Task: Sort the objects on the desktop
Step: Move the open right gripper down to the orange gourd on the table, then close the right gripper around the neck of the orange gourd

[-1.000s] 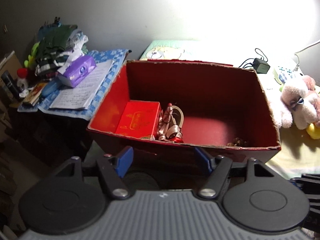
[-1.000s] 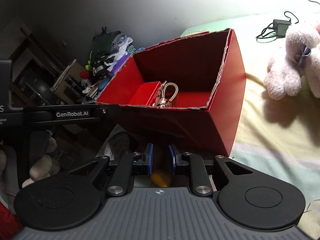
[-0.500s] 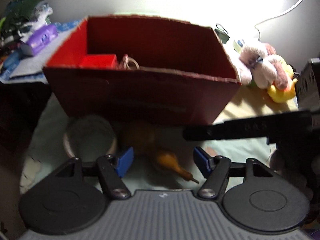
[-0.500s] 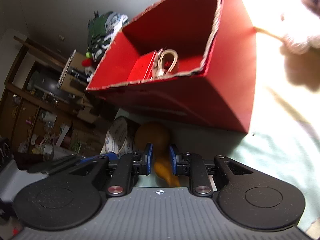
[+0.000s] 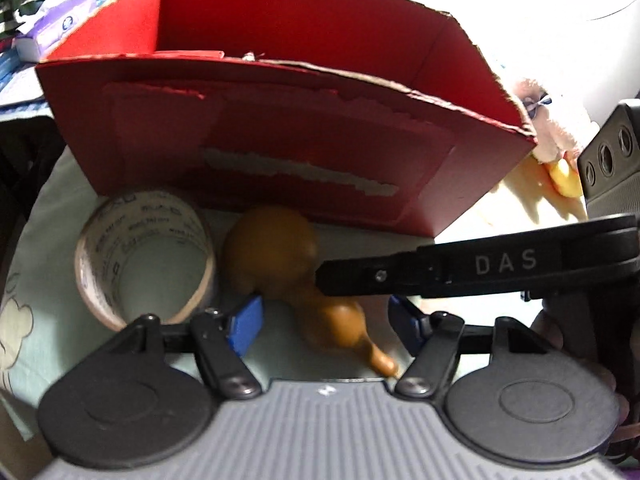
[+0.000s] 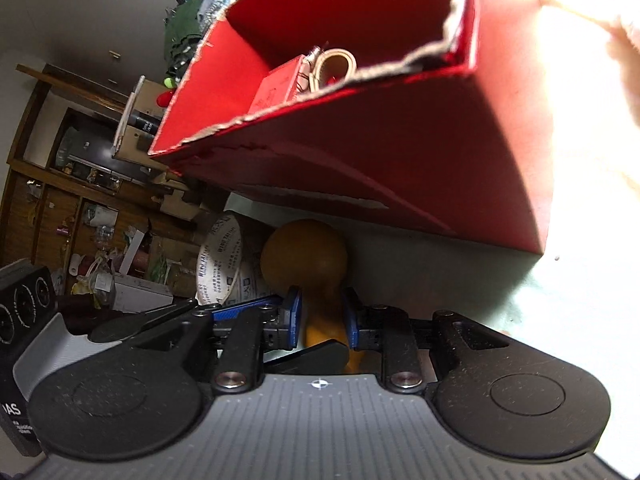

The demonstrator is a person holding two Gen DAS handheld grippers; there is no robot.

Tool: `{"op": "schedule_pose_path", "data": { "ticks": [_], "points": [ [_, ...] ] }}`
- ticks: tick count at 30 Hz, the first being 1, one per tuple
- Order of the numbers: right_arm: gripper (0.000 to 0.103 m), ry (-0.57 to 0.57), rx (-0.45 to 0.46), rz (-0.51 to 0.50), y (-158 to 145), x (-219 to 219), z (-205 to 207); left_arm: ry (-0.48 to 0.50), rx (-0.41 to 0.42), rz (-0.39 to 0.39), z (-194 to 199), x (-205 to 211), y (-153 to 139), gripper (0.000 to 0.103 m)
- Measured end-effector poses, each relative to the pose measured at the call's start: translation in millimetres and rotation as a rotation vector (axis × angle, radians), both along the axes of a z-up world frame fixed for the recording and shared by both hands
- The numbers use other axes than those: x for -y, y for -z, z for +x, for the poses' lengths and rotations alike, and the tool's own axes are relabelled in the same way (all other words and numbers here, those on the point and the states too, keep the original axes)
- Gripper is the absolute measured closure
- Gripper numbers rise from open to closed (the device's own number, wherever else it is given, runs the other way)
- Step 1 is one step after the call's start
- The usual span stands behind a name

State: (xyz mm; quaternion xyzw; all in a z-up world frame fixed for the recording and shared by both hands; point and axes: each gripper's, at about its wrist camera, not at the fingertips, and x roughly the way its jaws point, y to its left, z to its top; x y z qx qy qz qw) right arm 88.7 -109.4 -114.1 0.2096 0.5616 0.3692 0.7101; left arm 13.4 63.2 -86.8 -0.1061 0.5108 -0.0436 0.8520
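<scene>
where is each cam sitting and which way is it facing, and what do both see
Left wrist view: sits on the left gripper, low over the bedsheet, facing the red box; its blue-padded fingers stand open around the brown gourd, and the other gripper's black arm crosses at right.
Right wrist view: sits on the right gripper, tilted, facing the same box; its fingers close on the gourd's neck.
Shared: the red box, the gourd and the tape roll.

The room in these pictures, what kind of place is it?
Probably a lived-in room at home, perhaps a bedroom: a plush toy lies on printed bedding, folded clothes are piled by the wall, and a cluttered wooden cabinet stands behind.
</scene>
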Motion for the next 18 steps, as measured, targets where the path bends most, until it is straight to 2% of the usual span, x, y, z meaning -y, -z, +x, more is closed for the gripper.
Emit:
{"op": "schedule_pose_path", "data": {
  "ticks": [5,13,18],
  "points": [
    [0.072,-0.006,-0.018,-0.016,4.9,-4.5,2.7,0.030,-0.013,0.012,6.5,1.1,7.4,0.032],
    [0.074,-0.023,-0.004,-0.021,0.9,7.1,-0.9,0.116,-0.015,0.008,7.8,13.9,8.7,0.033],
    [0.074,0.010,-0.014,-0.029,2.3,30.2,-3.0,0.181,-0.006,0.015,4.8,27.4,6.8,0.037]
  ]
}}
